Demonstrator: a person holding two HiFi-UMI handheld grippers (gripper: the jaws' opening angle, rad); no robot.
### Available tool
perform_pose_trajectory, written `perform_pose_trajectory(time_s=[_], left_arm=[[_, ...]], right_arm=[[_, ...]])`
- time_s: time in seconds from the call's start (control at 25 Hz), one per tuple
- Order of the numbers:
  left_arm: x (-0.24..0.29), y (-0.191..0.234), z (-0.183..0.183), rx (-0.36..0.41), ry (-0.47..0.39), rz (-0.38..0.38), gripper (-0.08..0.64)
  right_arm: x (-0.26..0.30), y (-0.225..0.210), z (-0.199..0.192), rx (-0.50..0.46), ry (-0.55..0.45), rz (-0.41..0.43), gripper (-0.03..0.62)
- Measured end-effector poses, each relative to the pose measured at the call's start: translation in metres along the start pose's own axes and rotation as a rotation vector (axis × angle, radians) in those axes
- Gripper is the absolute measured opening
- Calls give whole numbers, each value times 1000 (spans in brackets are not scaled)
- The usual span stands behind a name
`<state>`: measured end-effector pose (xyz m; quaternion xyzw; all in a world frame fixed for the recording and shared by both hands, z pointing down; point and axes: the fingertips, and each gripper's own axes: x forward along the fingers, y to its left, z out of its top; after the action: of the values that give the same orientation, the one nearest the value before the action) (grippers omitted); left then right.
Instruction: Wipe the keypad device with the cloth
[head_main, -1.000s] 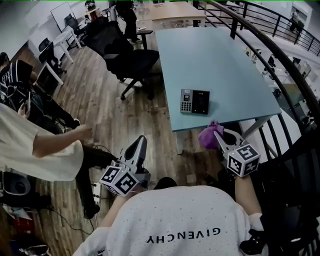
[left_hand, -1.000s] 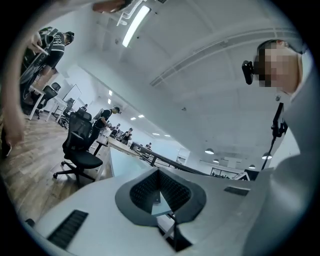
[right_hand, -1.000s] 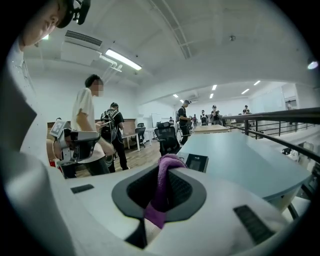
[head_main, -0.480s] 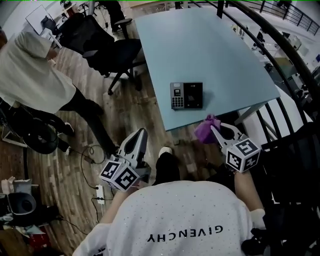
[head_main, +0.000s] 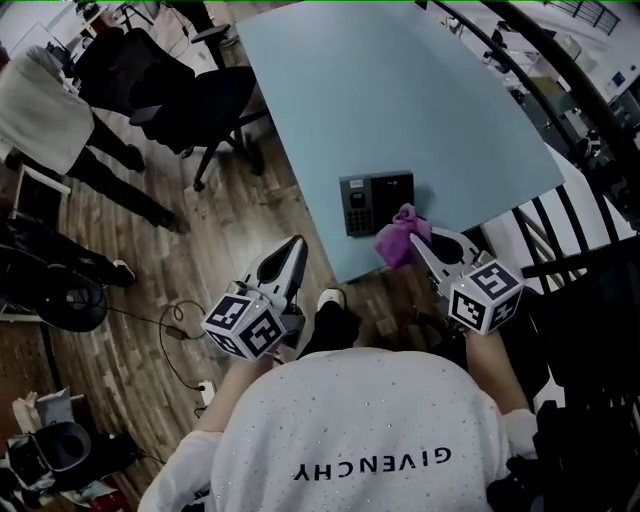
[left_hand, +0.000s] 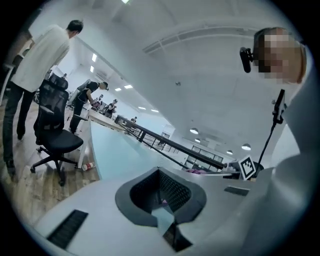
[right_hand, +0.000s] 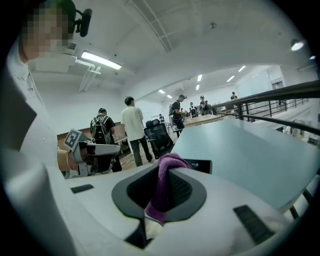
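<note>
Pinching the cloth (head_main: 398, 237), the right gripper's (head_main: 418, 246) fingers are held beside the keypad device (head_main: 374, 201); the left gripper's (head_main: 292, 250) fingers are pressed together.

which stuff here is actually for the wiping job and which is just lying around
For the job:
purple crumpled cloth, pinched in the right gripper
black and grey keypad device
light blue table it lies on

Just around:
black wheeled office chair
bystander in a pale top
left gripper, holding nothing
</note>
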<state>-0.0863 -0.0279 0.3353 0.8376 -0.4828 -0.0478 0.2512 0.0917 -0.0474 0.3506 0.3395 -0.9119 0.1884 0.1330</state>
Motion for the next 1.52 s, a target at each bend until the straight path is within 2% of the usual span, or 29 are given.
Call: perform_pose_trajectory(time_s=[0.12, 0.28, 0.44, 0.52, 0.6, 0.8, 1.16, 1.52], left_arm=[[21, 20, -9, 27, 63, 17, 0], [47, 41, -24, -26, 97, -7, 0], [71, 53, -54, -40, 149, 6, 0], [80, 54, -64, -76, 149, 2, 0], [86, 56, -71, -107, 145, -4, 0], [96, 64, -91, -44, 201, 20, 0], [99, 65, -102, -126, 241, -22, 0], [108, 64, -107, -111, 262, -33, 0]], right_arm=[[27, 8, 6, -9, 17, 30, 25], [68, 10, 5, -32, 26, 79, 25], [97, 7, -1, -8, 5, 136, 25], [108, 3, -5, 8, -1, 150, 25], [119, -1, -4, 12, -3, 148, 25], [147, -10, 5, 10, -33, 128, 25], [154, -10, 10, 22, -70, 143, 25], [130, -41, 11, 64, -109, 53, 25]])
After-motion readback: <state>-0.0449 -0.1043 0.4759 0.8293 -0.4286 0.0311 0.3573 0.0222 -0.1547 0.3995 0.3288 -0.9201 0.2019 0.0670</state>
